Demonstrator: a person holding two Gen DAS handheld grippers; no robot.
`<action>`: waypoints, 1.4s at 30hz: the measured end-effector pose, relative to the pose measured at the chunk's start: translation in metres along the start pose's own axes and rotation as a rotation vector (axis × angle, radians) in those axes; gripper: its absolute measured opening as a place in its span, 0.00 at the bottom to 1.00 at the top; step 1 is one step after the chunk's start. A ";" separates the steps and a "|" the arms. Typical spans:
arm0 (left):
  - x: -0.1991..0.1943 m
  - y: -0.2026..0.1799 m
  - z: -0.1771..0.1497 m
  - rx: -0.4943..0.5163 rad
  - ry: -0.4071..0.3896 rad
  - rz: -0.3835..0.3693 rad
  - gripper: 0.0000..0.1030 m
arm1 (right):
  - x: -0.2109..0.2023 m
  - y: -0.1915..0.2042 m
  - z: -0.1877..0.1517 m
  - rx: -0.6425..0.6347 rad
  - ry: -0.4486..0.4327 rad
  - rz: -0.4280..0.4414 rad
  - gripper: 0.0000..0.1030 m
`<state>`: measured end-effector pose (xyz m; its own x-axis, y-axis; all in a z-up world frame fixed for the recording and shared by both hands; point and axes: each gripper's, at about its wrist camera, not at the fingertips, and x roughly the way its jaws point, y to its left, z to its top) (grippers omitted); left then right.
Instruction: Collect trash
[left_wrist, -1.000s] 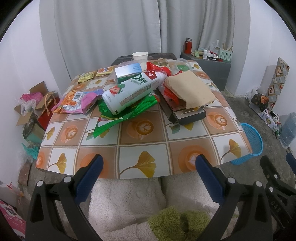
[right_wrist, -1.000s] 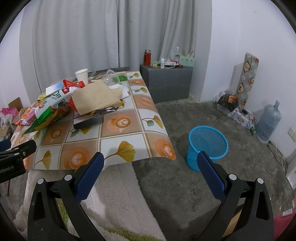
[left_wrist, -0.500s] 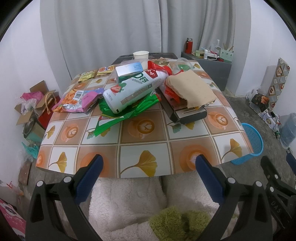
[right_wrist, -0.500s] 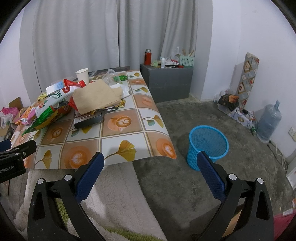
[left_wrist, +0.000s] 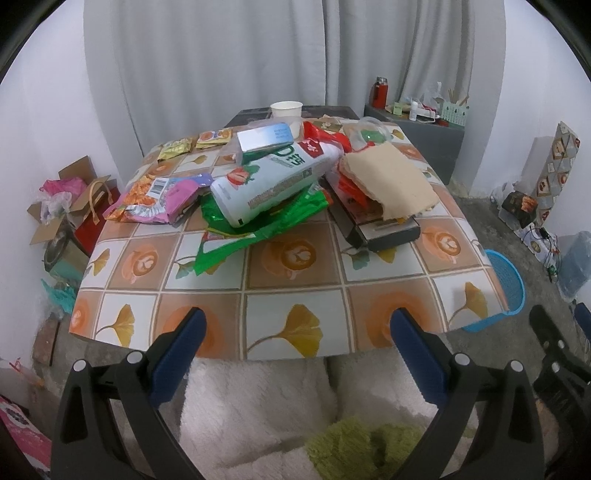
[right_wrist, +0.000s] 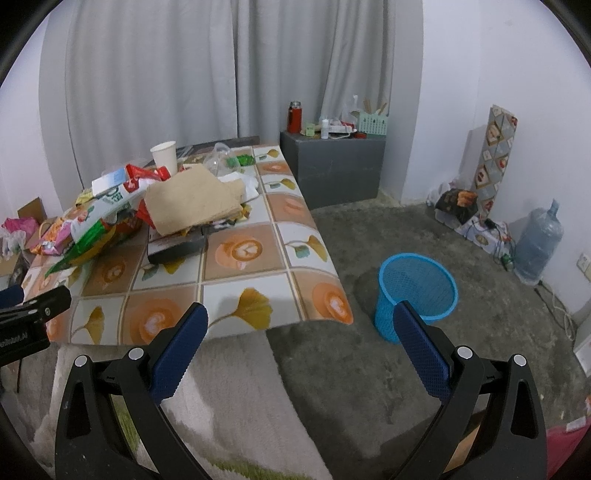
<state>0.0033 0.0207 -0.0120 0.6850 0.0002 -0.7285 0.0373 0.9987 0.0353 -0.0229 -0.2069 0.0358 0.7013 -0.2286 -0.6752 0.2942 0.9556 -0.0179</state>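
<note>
Left tool (left_wrist: 297, 332): jaws spread wide, nothing between them, held low off the near edge of the worktop (left_wrist: 295, 295), apparently staged facing the litter before a first reach. Right tool (right_wrist: 301, 330): likewise released and empty, angled toward the floor at the worktop's right corner. Trash: a heap at 12 o'clock in the left wrist view, comprising a white strawberry-print bag (left_wrist: 273, 184) lying across a green wrapper (left_wrist: 255, 229), a pink-and-orange snack packet (left_wrist: 159, 199) at 10 o'clock, a tan paper sheet (left_wrist: 388, 181) draped over a dark box (left_wrist: 384, 230) at 1 o'clock, and a paper cup (left_wrist: 286, 109) behind. Blue basket (right_wrist: 417, 291): on the floor just beside the worktop's right corner, at 3 o'clock in the right wrist view, presumably the receptacle. Against the earlier frames: nothing collected; both tools keep the same spread, views barely shifted.
</note>
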 end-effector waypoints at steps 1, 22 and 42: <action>0.001 0.005 0.000 -0.006 -0.008 -0.008 0.95 | 0.000 0.001 0.003 0.001 -0.008 0.002 0.93; 0.022 0.136 0.067 -0.288 -0.240 -0.111 0.95 | 0.052 0.023 0.077 -0.025 -0.133 0.186 0.93; 0.124 0.216 0.176 -0.601 0.011 -0.561 0.84 | 0.116 0.038 0.134 0.055 -0.027 0.395 0.93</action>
<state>0.2243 0.2277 0.0257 0.6733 -0.5095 -0.5358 -0.0263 0.7077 -0.7060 0.1563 -0.2218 0.0558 0.7843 0.1486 -0.6023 0.0325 0.9597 0.2790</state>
